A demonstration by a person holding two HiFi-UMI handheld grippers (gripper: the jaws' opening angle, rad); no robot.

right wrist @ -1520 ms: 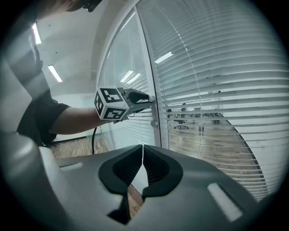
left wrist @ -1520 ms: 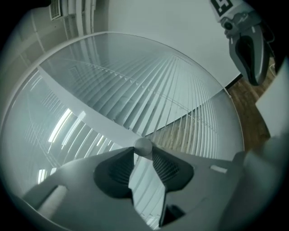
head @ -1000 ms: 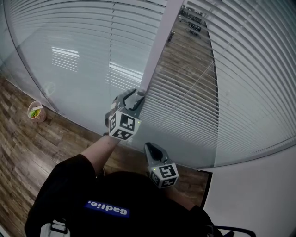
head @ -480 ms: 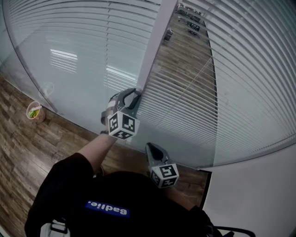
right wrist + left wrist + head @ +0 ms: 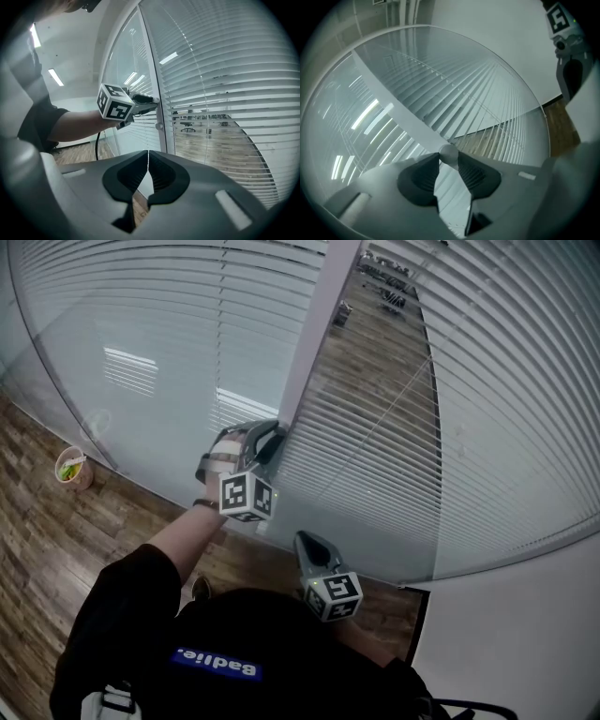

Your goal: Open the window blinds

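My left gripper reaches level to the white post between two glass panes. It is shut on a small round white knob, and both dark pads press its sides. The right gripper view shows that gripper at the post, the arm stretched out. Right of the post, the blinds have slats tilted enough to show a wooden floor and chairs beyond. The left pane's blinds look closed. My right gripper hangs lower, near my body, shut with nothing in it.
A paper cup with something green in it stands on the wooden floor at the left, by the glass. A white wall meets the right pane. A second small knob sits lower on the post.
My left gripper has rolled about its own axis on the knob, and its marker cube has turned and shifted a little left. The right gripper has stayed put.
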